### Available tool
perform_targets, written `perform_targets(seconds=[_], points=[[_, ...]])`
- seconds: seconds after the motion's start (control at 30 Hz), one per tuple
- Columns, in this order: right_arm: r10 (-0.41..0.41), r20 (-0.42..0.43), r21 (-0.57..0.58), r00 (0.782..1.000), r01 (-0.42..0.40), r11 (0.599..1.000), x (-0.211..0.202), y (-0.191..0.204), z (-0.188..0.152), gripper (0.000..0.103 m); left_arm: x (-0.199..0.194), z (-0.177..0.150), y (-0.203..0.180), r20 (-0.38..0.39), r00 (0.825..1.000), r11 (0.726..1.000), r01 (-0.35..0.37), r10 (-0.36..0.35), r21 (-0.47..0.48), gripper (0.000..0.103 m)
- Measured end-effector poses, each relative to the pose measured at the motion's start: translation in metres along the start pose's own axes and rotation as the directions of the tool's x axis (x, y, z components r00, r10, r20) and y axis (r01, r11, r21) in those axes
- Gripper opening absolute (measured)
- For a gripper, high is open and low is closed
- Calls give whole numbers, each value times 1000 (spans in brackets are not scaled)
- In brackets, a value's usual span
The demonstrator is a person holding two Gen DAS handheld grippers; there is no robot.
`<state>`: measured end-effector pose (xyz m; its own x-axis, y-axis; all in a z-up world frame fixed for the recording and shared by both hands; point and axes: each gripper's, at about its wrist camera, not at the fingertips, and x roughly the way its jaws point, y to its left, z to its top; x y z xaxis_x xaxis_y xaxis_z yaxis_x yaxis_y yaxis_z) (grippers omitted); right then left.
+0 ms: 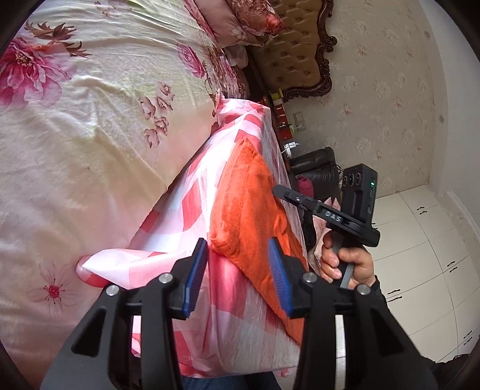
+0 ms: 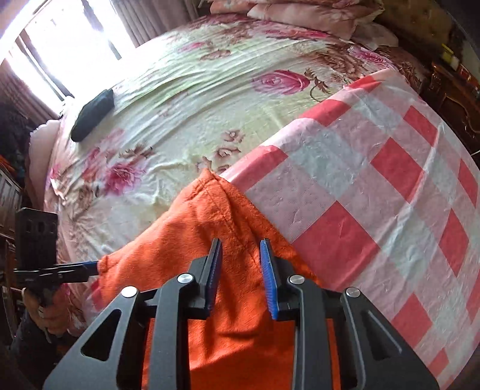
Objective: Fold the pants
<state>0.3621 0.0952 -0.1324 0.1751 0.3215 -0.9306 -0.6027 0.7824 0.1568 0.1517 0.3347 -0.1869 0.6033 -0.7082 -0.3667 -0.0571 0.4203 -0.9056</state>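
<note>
Orange fleece pants (image 2: pixel 192 240) lie on a pink-and-white checked cloth (image 2: pixel 375 186) spread over one part of a bed with a floral sheet (image 2: pixel 186 99); all positions below are given relative to the pants. In the right wrist view the right gripper (image 2: pixel 241 270) points steeply down onto the pants, its blue pads (image 2: pixel 267 279) set narrowly either side of a raised ridge of the fleece; whether they actually press on the fabric cannot be told. At the pants' left edge in that view the left gripper (image 2: pixel 93 268) reaches in level, its blue tip touching or just meeting the fabric edge. In the left wrist view the left gripper (image 1: pixel 237 267) stands with its jaws moderately apart, the pads (image 1: pixel 277 270) bracketing the near corner of the pants (image 1: pixel 249 210) without visibly pinching it. Beyond the pants a hand (image 1: pixel 345 258) holds the handle of the right gripper, whose fingertips are hidden here. A dark folded item (image 2: pixel 93 115) lies on the floral sheet well apart from the pants, toward the window (image 2: pixel 66 42). Pillows (image 2: pixel 300 12) lie at the head of the bed.
</note>
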Motion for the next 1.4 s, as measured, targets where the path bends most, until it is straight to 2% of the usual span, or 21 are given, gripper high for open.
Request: perform_targets(seconds=[0.03,0.07,0.13,0.27,0.4,0.47,0.53,0.67,0.7,0.73,0.83,0.93,1.07,1.13,1.23,1.4], points=[[-10,10,-2,1000,10,1000,0,1,1,7,0,0,0,0,1000,1000,-1,1,2,43],[-15,19,-2,1000,15,1000,-2,2,1,2,0,1,1,1,1000,1000,-3,3,0,45],[-19,48,-9,999,19,1000,-7,3,1,1,-1,3,6,11,1000,1000,-7,7,-19,46],[-64,100,-21,993,67,998,-18,4,5,1,-2,6,17,27,999,997,30,-28,-69,50],[-111,112,24,988,109,994,-10,-8,4,1,6,5,25,13,999,993,38,-36,-110,51],[-118,96,41,988,114,993,0,-9,1,1,6,6,23,26,998,991,62,-60,-116,50],[-122,116,55,986,116,992,3,-9,-1,2,7,8,20,28,996,989,86,-84,-117,50],[-160,145,74,976,151,986,1,-4,-3,6,20,15,27,-1,992,978,121,-123,-170,42],[-181,165,79,970,170,982,-3,-3,-5,8,22,16,30,-1,993,976,118,-120,-182,24],[-193,187,85,963,180,980,-9,-1,-8,11,22,17,29,2,994,979,106,-107,-174,13],[-249,213,97,945,233,968,-24,6,-22,18,15,20,17,15,998,994,56,-55,-97,10],[-233,211,99,949,216,971,-35,16,-43,25,5,23,-2,21,1000,1000,-21,21,-8,9],[-199,170,103,965,184,977,-37,33,-73,25,-14,24,-16,52,992,992,-113,111,51,9],[-159,134,123,978,143,982,-33,41,-86,25,-28,22,-17,73,991,991,-118,114,56,9],[-79,103,162,992,61,985,-23,49,-97,25,-42,20,-6,96,992,997,-75,76,-9,9],[-82,113,186,990,60,981,-22,50,-96,27,-41,16,0,94,991,994,-88,93,-59,9]])
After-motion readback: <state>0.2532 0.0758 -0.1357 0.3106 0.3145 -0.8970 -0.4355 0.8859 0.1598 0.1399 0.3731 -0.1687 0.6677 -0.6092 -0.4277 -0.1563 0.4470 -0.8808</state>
